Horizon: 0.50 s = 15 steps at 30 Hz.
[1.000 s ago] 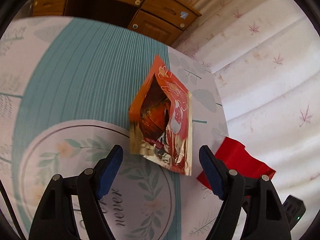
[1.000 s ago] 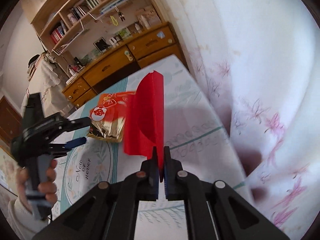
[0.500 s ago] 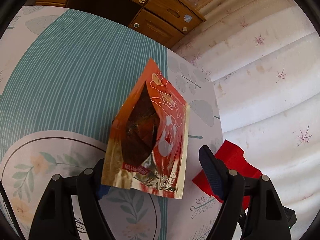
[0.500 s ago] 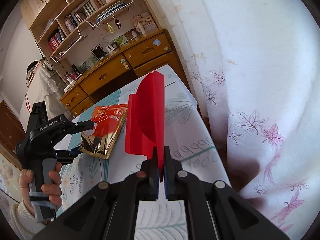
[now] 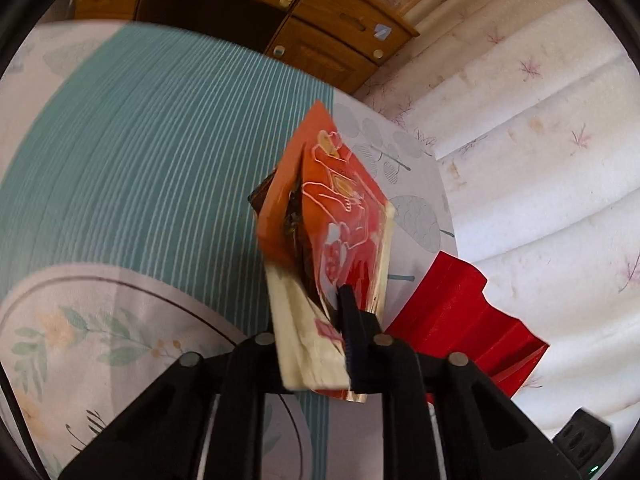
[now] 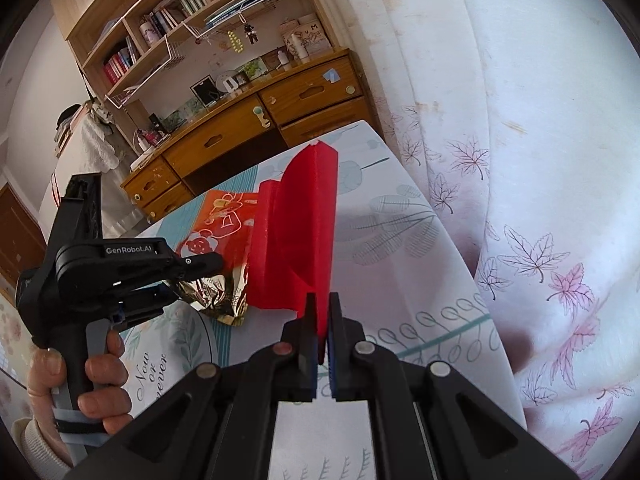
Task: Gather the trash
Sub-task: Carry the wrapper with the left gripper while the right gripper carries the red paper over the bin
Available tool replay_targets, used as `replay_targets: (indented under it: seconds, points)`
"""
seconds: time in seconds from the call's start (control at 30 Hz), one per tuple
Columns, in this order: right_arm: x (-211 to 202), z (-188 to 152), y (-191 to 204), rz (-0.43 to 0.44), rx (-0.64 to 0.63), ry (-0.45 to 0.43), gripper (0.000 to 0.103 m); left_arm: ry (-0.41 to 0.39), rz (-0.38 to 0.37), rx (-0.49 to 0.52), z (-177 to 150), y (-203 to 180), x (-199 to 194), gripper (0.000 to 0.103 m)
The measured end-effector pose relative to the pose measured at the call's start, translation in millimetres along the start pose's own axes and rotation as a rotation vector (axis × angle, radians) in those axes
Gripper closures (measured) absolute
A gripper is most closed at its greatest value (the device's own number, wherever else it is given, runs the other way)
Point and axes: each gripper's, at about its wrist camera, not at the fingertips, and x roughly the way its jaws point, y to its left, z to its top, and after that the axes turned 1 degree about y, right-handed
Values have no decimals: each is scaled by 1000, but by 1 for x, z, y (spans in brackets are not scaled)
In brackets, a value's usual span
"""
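An orange and gold foil snack bag point(image 5: 340, 216) stands tilted up off the tablecloth point(image 5: 140, 160), its lower edge pinched flat between the closing jaws of my left gripper point(image 5: 316, 320). The right wrist view shows the same bag point(image 6: 224, 224) in the left gripper point(image 6: 196, 280), held by a hand point(image 6: 96, 380). My right gripper point(image 6: 319, 304) is shut on the near edge of a red plastic piece point(image 6: 304, 216), which stands on edge just right of the bag. That red piece point(image 5: 452, 312) also shows beside the bag in the left wrist view.
The table's right edge runs along a white curtain with leaf prints point(image 6: 520, 160). Beyond the far edge stands a wooden desk with drawers point(image 6: 240, 136) under bookshelves. The cloth has a teal striped band and a round floral print.
The left gripper moved forward around the snack bag and its jaws came together on the bag's lower edge, squeezing it narrow. The right gripper kept its hold on the red piece and shifted slightly forward.
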Motion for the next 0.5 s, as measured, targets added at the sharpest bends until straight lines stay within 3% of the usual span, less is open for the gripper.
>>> replay_targets:
  seconds: [0.23, 0.5]
  points:
    - [-14, -8, 2, 8, -15, 2, 100, -79, 99, 134, -13, -14, -31, 99]
    - [-87, -40, 30, 52, -70, -29, 101, -146, 140, 306, -68, -15, -131, 99]
